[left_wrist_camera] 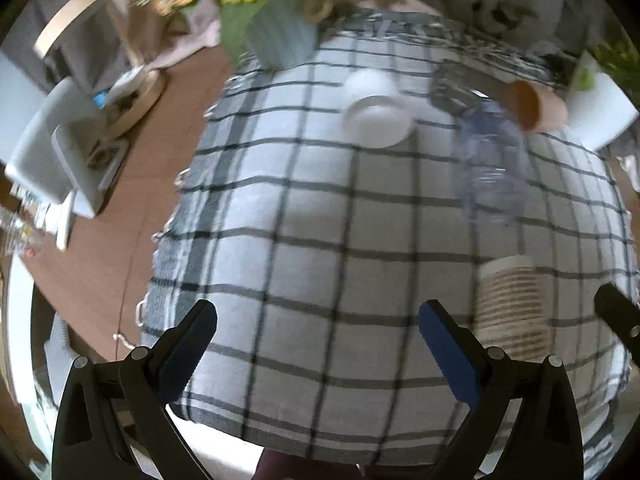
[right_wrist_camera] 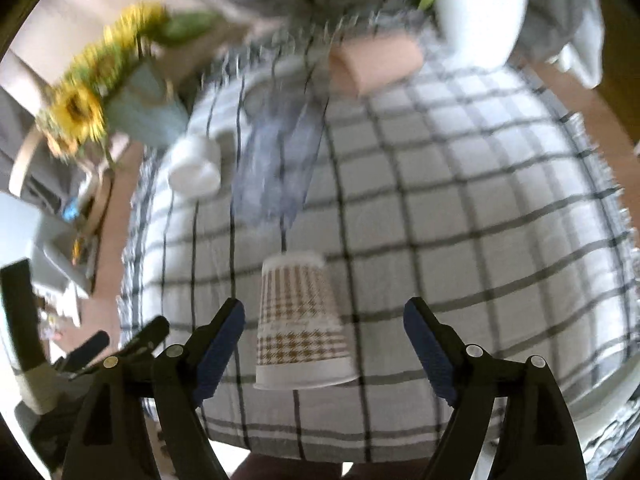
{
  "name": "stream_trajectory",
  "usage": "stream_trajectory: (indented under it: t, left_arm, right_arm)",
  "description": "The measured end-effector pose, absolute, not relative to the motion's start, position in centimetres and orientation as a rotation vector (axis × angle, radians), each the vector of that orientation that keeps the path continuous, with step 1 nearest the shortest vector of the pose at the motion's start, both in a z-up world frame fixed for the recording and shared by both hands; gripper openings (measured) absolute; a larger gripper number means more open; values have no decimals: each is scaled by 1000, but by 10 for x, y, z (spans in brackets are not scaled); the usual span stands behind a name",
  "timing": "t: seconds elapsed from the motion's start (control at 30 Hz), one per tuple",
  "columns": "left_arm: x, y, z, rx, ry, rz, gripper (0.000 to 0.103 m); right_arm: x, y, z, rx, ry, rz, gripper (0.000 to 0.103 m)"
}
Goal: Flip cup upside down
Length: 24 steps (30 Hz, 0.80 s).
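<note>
A paper cup with a brown houndstooth pattern and a white rim band (right_wrist_camera: 302, 322) stands upside down on the checked white-and-grey cloth (right_wrist_camera: 460, 216) that covers the worktop, its wide mouth down on the cloth and its narrower base on top. It sits near the front edge of the worktop, between the two fingers of the right tool (right_wrist_camera: 324, 316) but touching neither one; that tool's blue-padded fingers are spread wide apart, with the cup closer to the left finger. In the left wrist view the same cup (left_wrist_camera: 514, 308) appears at the near right, just beyond the right finger of the left tool (left_wrist_camera: 318, 318), whose fingers are also spread wide with only bare cloth between them. Farther back on the worktop a white ceramic mug (left_wrist_camera: 378, 114) lies on its side with its opening facing the viewer, and to its right a clear plastic bottle (left_wrist_camera: 490, 160) lies along the cloth. Beyond the bottle a terracotta-coloured cup (left_wrist_camera: 534, 106) lies on its side near the far right. At the far left edge stands a pale blue-green vase holding yellow sunflowers (right_wrist_camera: 140, 108), and at the far right a white square planter with green leaves (right_wrist_camera: 480, 8). Both views are blurred, so fine detail is hard to read.
</note>
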State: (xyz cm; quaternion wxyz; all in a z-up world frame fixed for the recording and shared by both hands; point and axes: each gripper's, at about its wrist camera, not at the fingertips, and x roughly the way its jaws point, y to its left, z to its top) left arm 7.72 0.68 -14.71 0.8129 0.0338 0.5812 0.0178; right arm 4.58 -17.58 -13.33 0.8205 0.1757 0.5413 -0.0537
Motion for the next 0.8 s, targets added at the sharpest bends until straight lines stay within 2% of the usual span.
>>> stream_trajectory:
  t: [0.2, 0.53, 0.8]
  left_arm:
    - [92, -32, -143, 62, 1322, -145, 103]
    - [119, -90, -171, 25, 1448, -259, 100]
    - [126, -111, -206, 33, 1543, -256, 79]
  right_arm:
    - [30, -202, -98, 416, 1050, -151, 82]
    - [2, -246, -103, 563, 1018, -249, 82]
    - [-6, -266, -114, 598, 1038, -318, 82]
